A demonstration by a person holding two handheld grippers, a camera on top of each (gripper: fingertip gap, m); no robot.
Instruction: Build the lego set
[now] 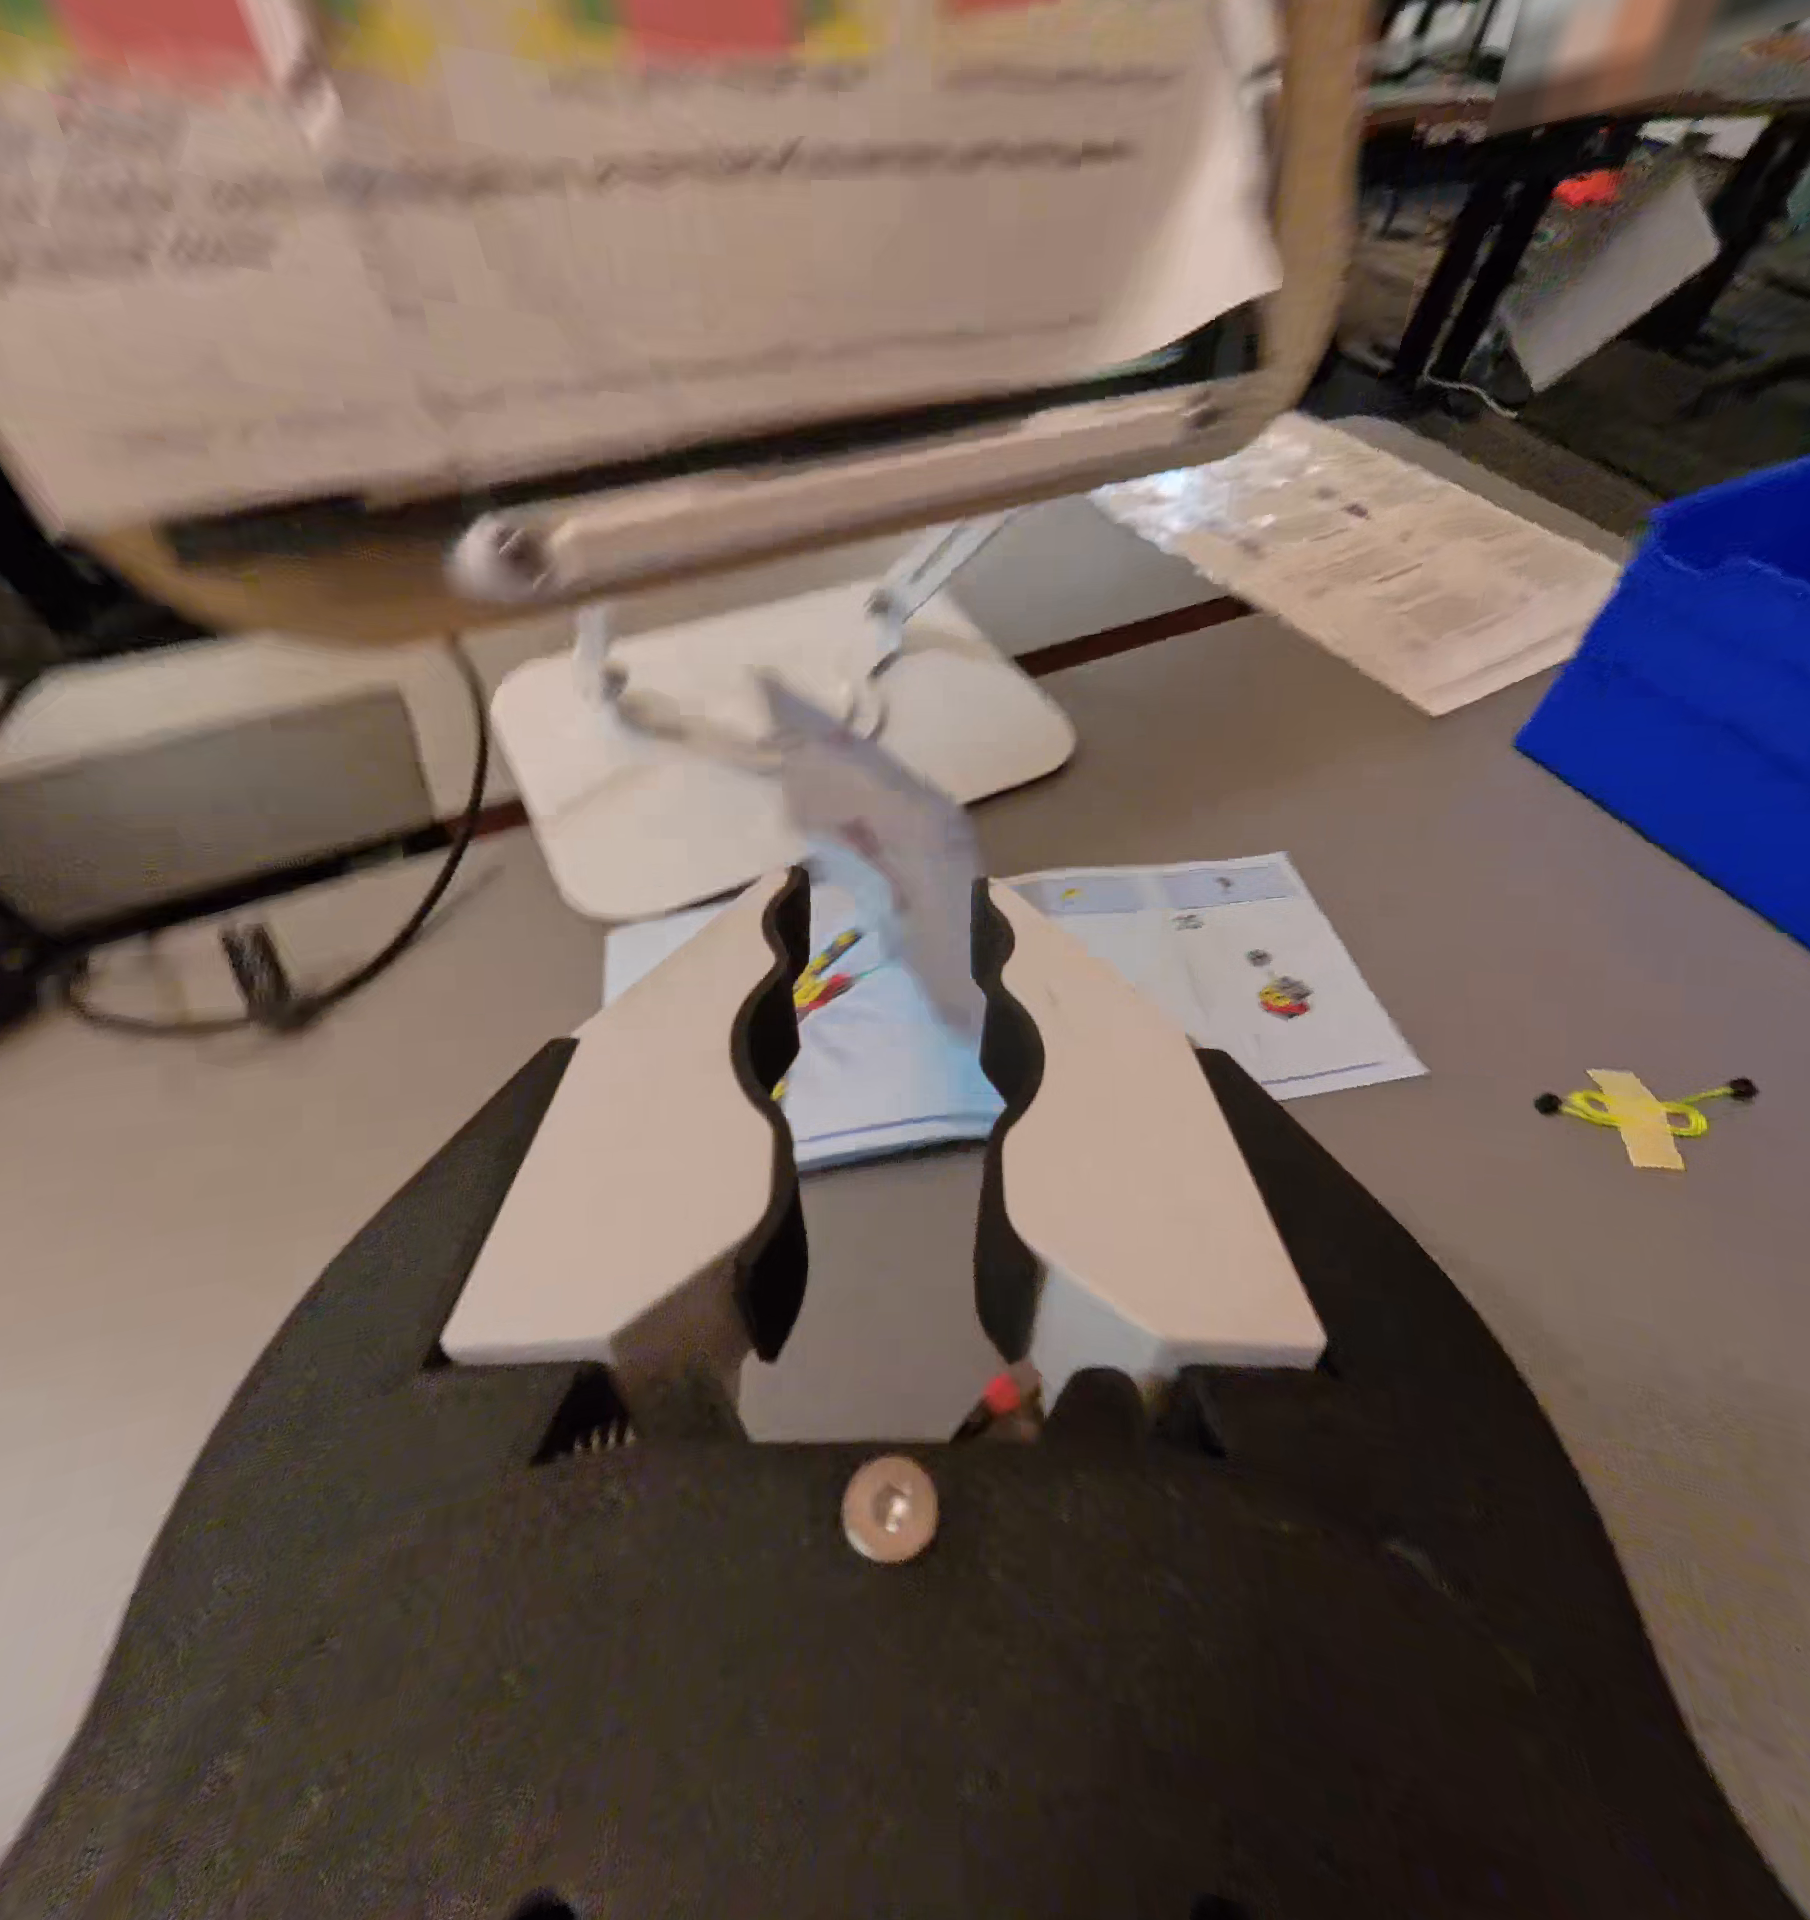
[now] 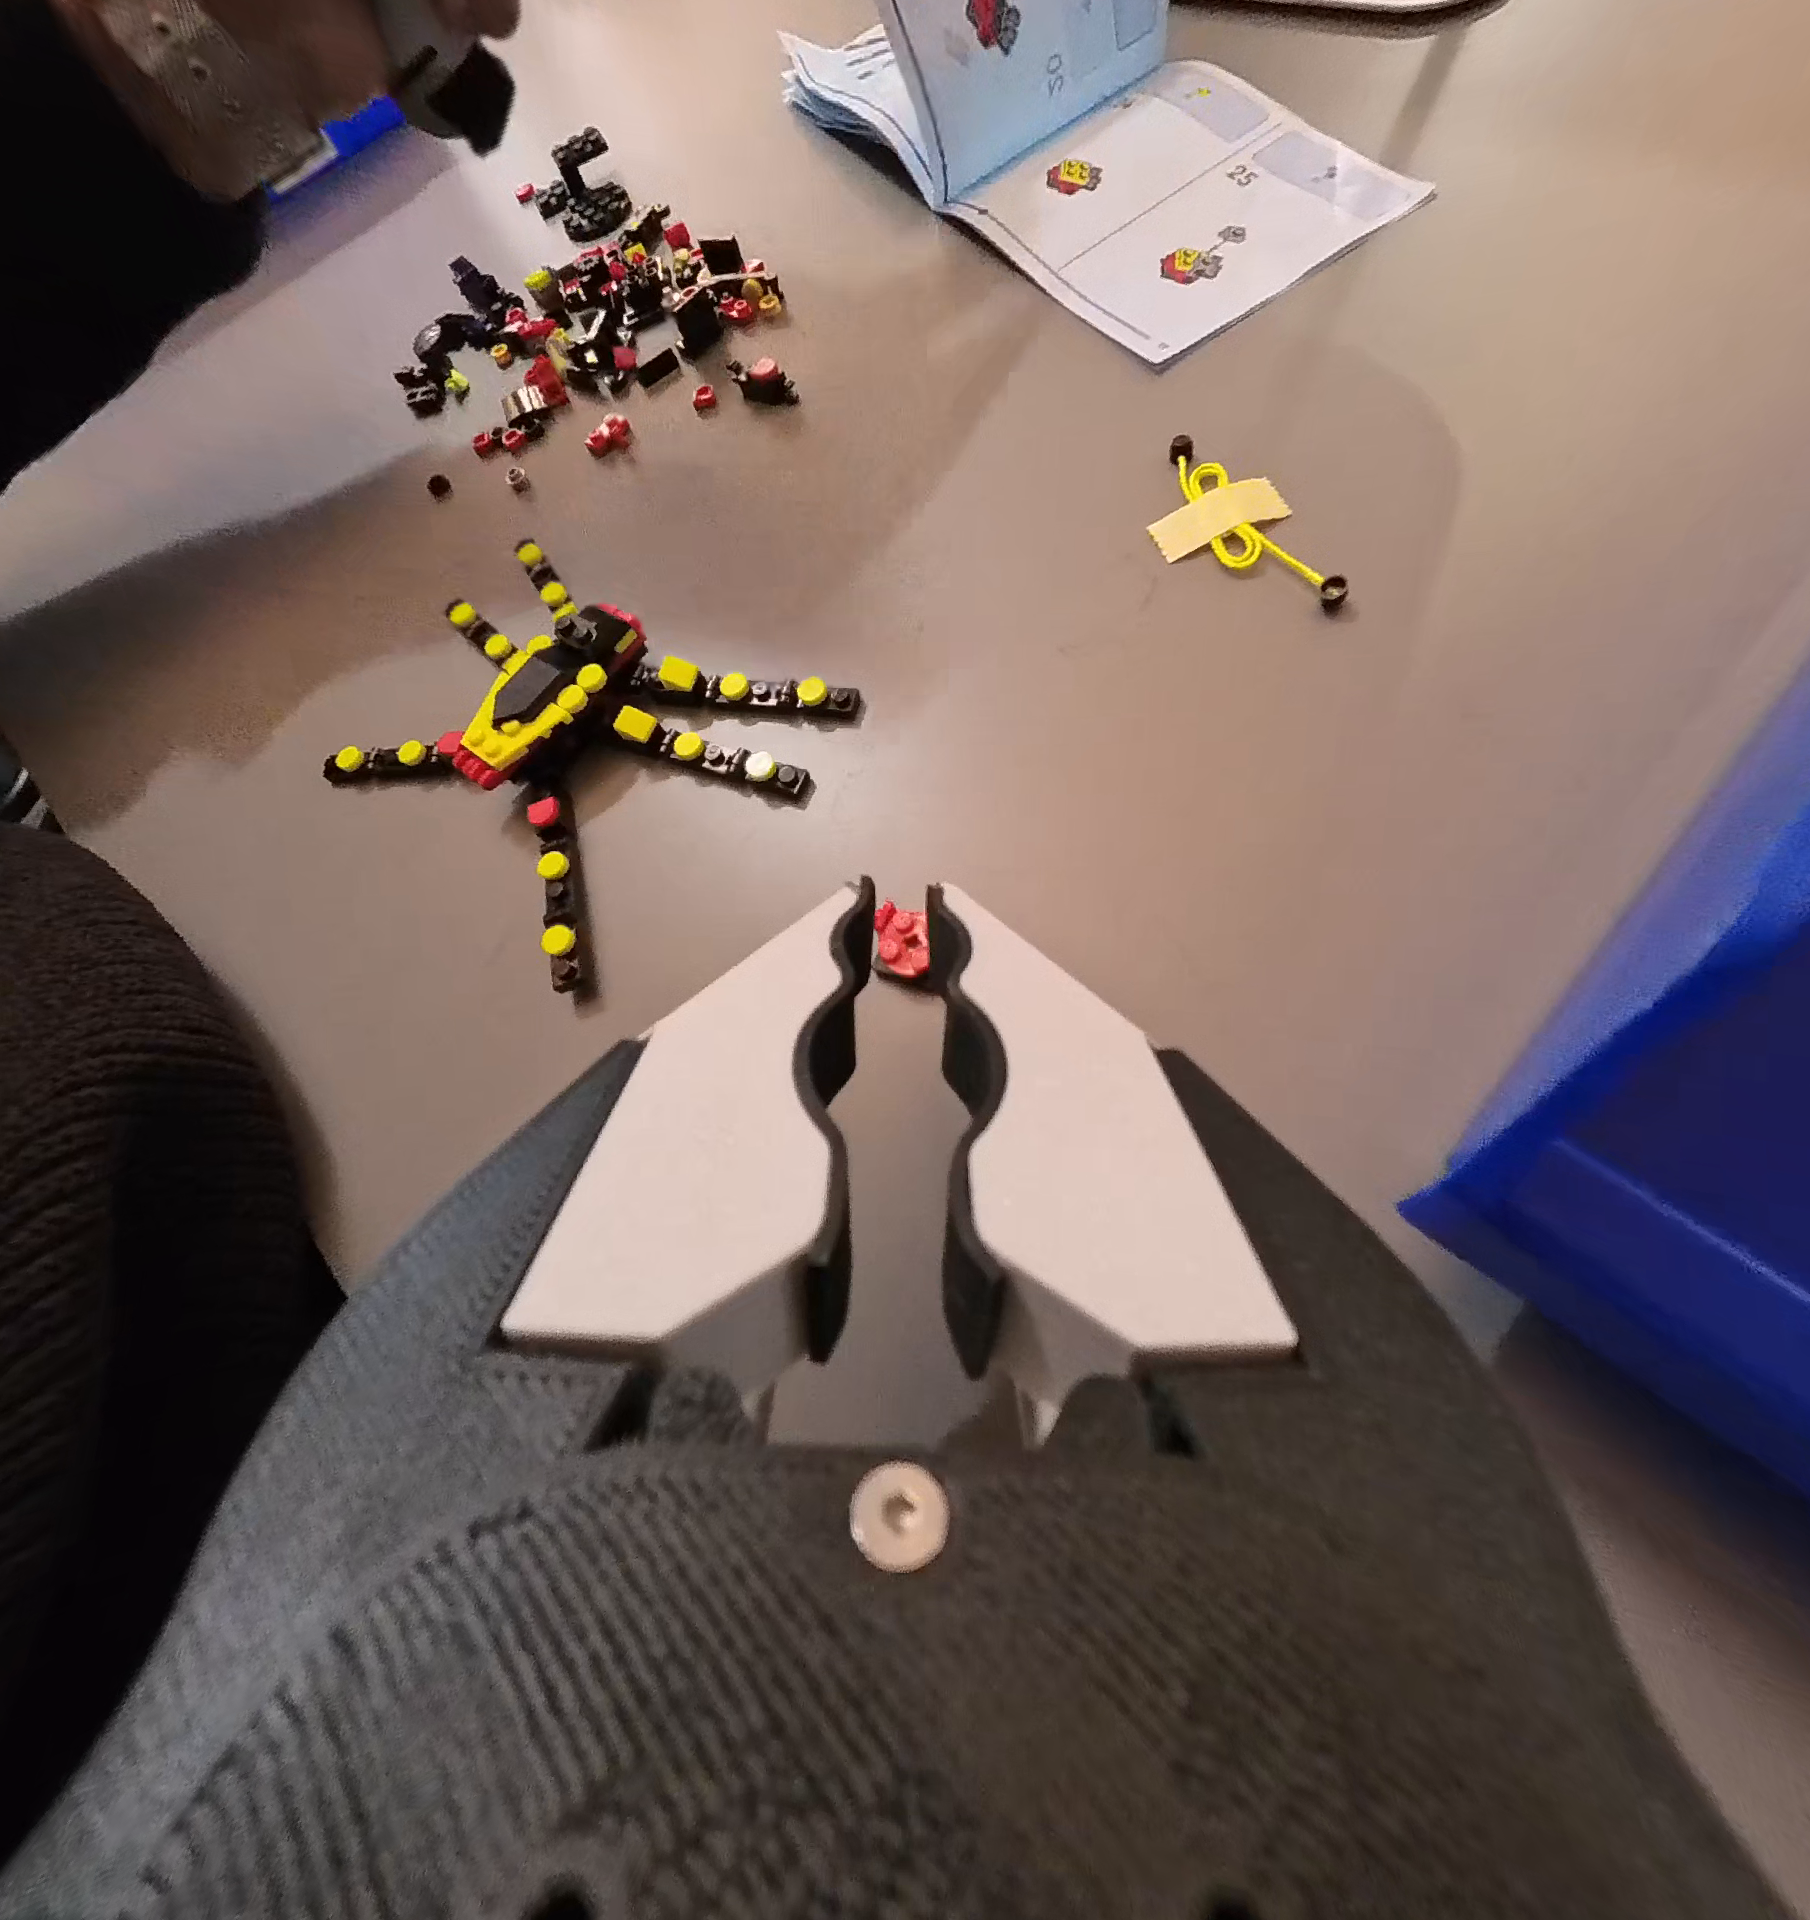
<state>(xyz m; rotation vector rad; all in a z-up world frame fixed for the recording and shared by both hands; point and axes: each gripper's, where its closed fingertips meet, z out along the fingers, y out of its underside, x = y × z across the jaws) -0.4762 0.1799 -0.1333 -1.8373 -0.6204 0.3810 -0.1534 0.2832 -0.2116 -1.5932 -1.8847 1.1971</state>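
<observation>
Right tongs (image 2: 899, 902) pinch studded red brick (image 2: 903, 938).

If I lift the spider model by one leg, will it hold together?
Probably not well. The spider model has long thin legs built from small jointed pieces, so one likely bends or snaps off. It looks light and lies flat; gripping the thicker yellow body seems safer.

Open grey table (image 2: 1036, 644) runs between the spider model (image 2: 568, 717) and the blue bin (image 2: 1659, 1143); taped yellow cord (image 2: 1233, 525) sits mid-lane. Loose brick pile (image 2: 600, 312) blocks far left, instruction booklet (image 2: 1140, 187) far centre. Monitor stand base (image 1: 776, 758) just behind the booklet.
</observation>
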